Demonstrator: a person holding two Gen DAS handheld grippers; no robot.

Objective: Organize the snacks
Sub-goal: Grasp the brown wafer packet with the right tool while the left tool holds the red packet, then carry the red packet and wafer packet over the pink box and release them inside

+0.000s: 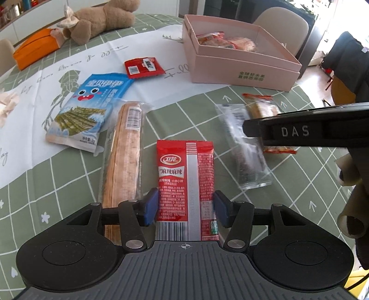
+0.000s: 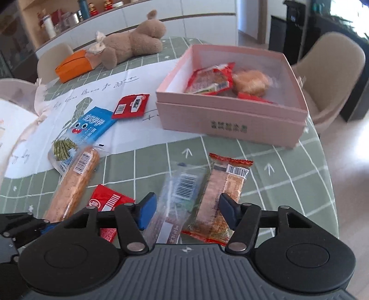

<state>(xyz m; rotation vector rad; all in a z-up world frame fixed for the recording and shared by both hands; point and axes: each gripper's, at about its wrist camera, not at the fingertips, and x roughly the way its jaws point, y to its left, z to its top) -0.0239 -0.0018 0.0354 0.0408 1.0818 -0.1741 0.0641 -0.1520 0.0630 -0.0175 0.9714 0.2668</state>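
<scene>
Nearest in, the left gripper (image 1: 185,206) has its blue pads (image 1: 151,206) pressed on either side of a red spicy-snack packet (image 1: 185,184), clenched on it, the packet standing lengthwise between the jaws over the green checked tablecloth (image 1: 57,184). Just left of it lies a long wrapped bread stick (image 1: 125,157), pointing away. Over on the right, the right gripper (image 2: 188,213) sits above two packets at once: a clear-wrapped bar (image 2: 180,198), blurred, and an orange-edged cracker packet (image 2: 221,193) beside it to the right. Both lie between the jaws, but whether the pads are pressing on either one I cannot tell. In the left wrist view that right gripper shows as a black bar (image 1: 306,131) reaching in from the right across those same two packets. Moving farther out, a blue seaweed packet (image 1: 90,108) rests on the white printed cloth (image 1: 30,129), its near edge just beside the bread stick. Beyond that, a small red sachet (image 1: 144,67) lies on its own. Far right stands the pink box (image 1: 244,67), open-topped, with red packets (image 2: 211,79) and a round bun (image 2: 251,82) already inside. At the far left edge, a brown stuffed toy (image 1: 103,18) sprawls beside an orange tissue box (image 1: 34,50).
</scene>
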